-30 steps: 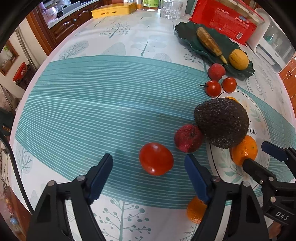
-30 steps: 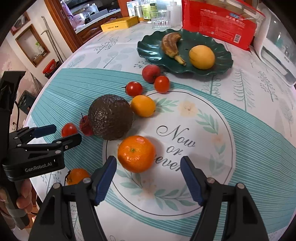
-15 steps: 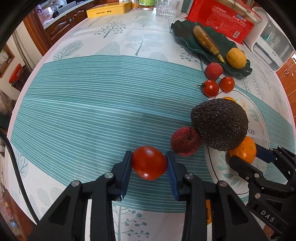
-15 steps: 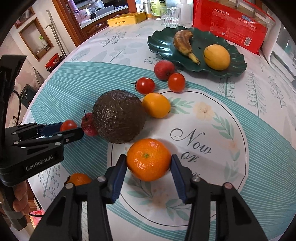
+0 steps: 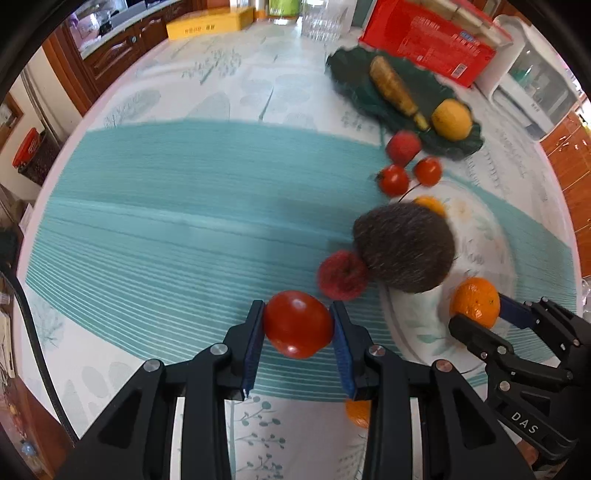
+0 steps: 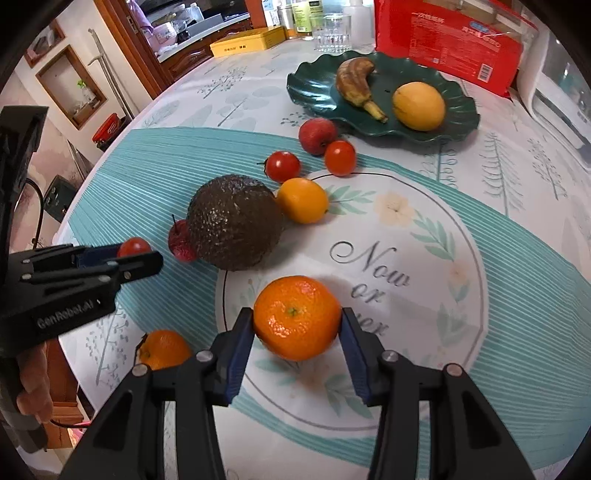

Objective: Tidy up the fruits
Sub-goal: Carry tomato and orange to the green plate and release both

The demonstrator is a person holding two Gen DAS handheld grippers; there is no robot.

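Note:
My left gripper [image 5: 297,319] is shut on a red tomato [image 5: 295,328], held just above the striped tablecloth. My right gripper [image 6: 297,323] is shut on an orange mandarin [image 6: 295,314] over the printed circle; the left wrist view shows that mandarin [image 5: 474,301] too. Between them lie a dark avocado [image 6: 234,221] and a small red apple [image 6: 179,242] touching it. Farther back sit a yellow-orange fruit [image 6: 303,199], two cherry tomatoes [image 6: 282,166] and a red fruit [image 6: 317,134]. The green leaf plate [image 6: 314,92] holds a banana [image 6: 356,83] and a yellow fruit [image 6: 418,106].
A second mandarin [image 6: 164,349] lies near the table's front edge, left of my right gripper. Behind the plate stand a red package [image 6: 450,37], a glass [image 6: 332,33], a yellow tin [image 6: 247,42] and a white appliance [image 6: 554,96]. A hand [image 6: 35,384] holds the left gripper.
Both grippers went from wide open to shut, the left on the tomato and the right on the mandarin. The left one has since lifted the tomato slightly.

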